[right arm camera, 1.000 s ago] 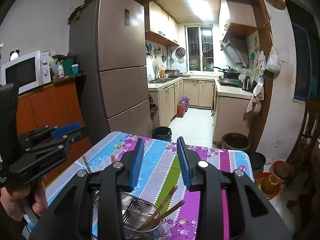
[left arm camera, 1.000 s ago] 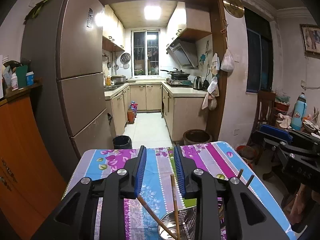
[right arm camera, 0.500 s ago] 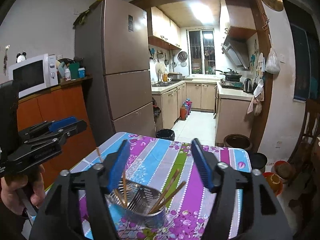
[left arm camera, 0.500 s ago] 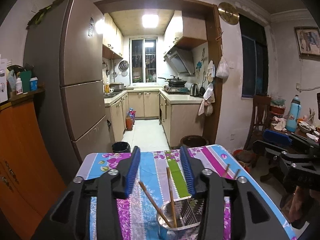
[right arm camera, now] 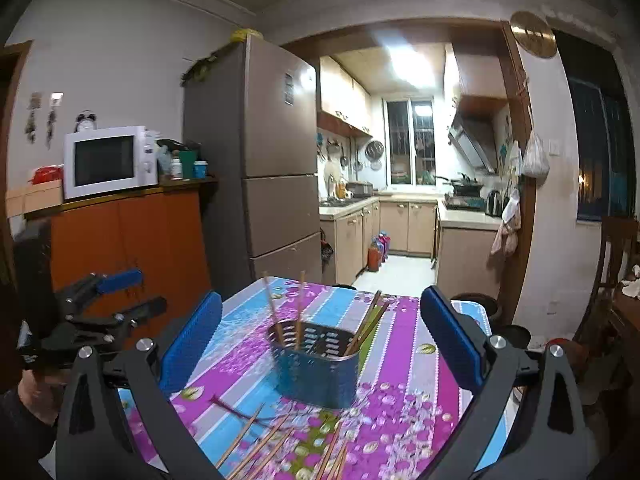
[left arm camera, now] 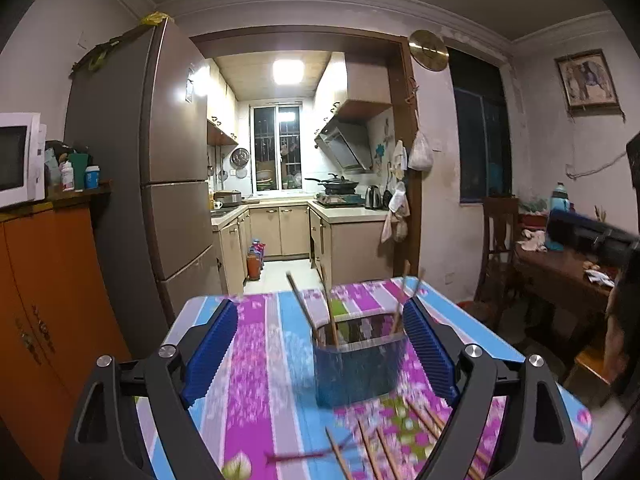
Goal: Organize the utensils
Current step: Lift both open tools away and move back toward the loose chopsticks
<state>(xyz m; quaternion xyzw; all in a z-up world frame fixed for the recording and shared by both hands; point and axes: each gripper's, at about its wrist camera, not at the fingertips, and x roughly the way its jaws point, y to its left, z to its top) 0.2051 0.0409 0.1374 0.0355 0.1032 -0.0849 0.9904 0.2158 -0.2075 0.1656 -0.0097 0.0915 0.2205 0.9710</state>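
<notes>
Left tool [left arm camera: 320,344]: my jaws are opening and stand wide; the blue pads grip nothing, though the holder sits in the gap ahead of them, nearer my right pad.
Right tool [right arm camera: 320,336]: its jaws are opening too, spread wide; nothing is pressed between the pads, and the holder shows in the gap ahead.
Utensil holder [left arm camera: 358,358]: a metal, perforated caddy standing upright on the table, straight ahead of both tools. From the right tool it sits about midway between the pads; it is blurred in both views.
Chopsticks in the holder [left arm camera: 308,312]: several wooden sticks stand in it and lean outward, two toward its left side, others toward its right rim.
Loose chopsticks [right arm camera: 276,440]: a scatter of wooden sticks lies flat on the cloth, nearer to my tools than the holder and low between the arms of each. Their number I cannot tell through the blur.
Table [left arm camera: 256,344]: covered by a striped cloth, purple, blue and grey with flowers, running ahead of both tools.
My left hand [right arm camera: 32,388]: seen from the right tool, off to its left, wrapped round the left tool's handle, with that tool's jaws apart.
Beyond the table: a tall fridge [right arm camera: 276,160] ahead and left of the right tool, a microwave [right arm camera: 110,160] on an orange cabinet further left.
</notes>
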